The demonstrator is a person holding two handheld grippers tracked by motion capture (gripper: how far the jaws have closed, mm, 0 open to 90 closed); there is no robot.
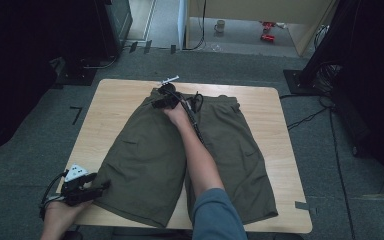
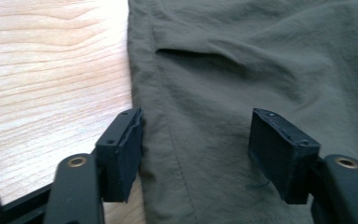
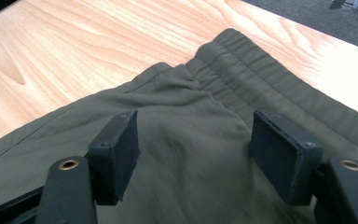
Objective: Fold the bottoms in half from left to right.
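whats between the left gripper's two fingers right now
In the left gripper view, the side edge of the olive shorts lies between the open fingers, over the wooden table.

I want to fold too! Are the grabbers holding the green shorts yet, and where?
Not yet. The left gripper straddles the shorts' side hem, and the right gripper hovers open by the waistband.
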